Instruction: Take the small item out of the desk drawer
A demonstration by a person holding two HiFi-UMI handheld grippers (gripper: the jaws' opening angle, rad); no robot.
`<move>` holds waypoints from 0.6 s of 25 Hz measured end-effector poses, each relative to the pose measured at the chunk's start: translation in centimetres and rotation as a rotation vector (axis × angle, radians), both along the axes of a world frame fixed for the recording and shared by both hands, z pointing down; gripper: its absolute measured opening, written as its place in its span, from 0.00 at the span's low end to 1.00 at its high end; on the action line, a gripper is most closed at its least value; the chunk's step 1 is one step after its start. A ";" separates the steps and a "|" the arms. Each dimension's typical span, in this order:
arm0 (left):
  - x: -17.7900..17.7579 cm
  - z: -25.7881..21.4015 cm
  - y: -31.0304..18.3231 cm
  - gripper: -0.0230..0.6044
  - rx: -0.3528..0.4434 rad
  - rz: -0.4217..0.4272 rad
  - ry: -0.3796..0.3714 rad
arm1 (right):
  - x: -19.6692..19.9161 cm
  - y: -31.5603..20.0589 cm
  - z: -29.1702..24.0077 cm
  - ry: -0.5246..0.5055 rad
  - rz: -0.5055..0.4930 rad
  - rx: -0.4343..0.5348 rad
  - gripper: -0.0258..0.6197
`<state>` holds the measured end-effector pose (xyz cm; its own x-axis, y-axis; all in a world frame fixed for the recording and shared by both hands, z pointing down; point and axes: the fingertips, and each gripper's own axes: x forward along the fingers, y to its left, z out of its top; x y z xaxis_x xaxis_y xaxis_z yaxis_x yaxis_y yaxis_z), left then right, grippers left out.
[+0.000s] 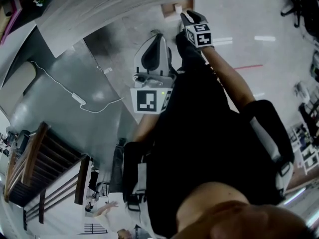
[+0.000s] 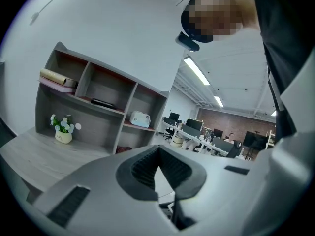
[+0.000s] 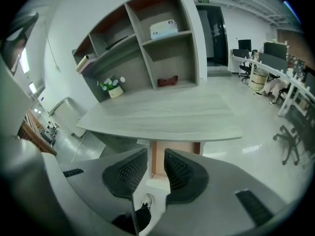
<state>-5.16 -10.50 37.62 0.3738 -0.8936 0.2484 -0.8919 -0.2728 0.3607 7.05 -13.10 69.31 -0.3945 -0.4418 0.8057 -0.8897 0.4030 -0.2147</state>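
Observation:
The desk drawer [image 1: 177, 9] stands pulled out from under the pale wooden desk top [image 1: 119, 4], its brown inside showing. A small pale item [image 1: 178, 7] seems to lie in it. My right gripper [image 1: 188, 17] is held out over the drawer's near end. In the right gripper view the right gripper [image 3: 156, 154] is open with nothing between its pads, and the drawer [image 3: 158, 156] shows through the gap. My left gripper [image 1: 157, 36] hangs lower and closer to my body, away from the drawer. The left gripper view shows the left gripper [image 2: 157, 151] shut and empty, pointing up across the room.
A shelf unit [image 3: 142, 43] stands at the back of the desk with a flower pot [image 3: 114, 88] and a white box [image 3: 164, 29]. A white cable [image 1: 79, 99] runs over the floor at left. Office chairs [image 1: 294, 4] stand at far right.

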 end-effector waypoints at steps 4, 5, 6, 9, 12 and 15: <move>-0.2 0.7 -0.6 0.02 -0.021 -0.018 0.011 | 0.4 0.0 4.3 0.060 -0.014 -0.077 0.21; -0.2 0.9 -0.7 0.02 -0.027 -0.019 0.011 | 0.4 0.1 5.2 0.071 -0.017 -0.094 0.21; -0.2 1.2 -0.8 0.02 -0.034 -0.020 0.010 | 0.3 0.2 6.1 0.077 -0.019 -0.111 0.21; -0.3 1.5 -1.0 0.02 -0.051 -0.025 0.009 | 0.3 0.6 8.3 0.100 -0.022 -0.160 0.22; -0.2 2.0 -1.2 0.02 -0.065 -0.027 0.008 | 0.6 0.8 10.4 0.127 -0.023 -0.191 0.23; 0.1 2.5 -1.3 0.02 -0.078 -0.033 0.012 | 1.1 0.8 12.2 0.157 -0.023 -0.211 0.25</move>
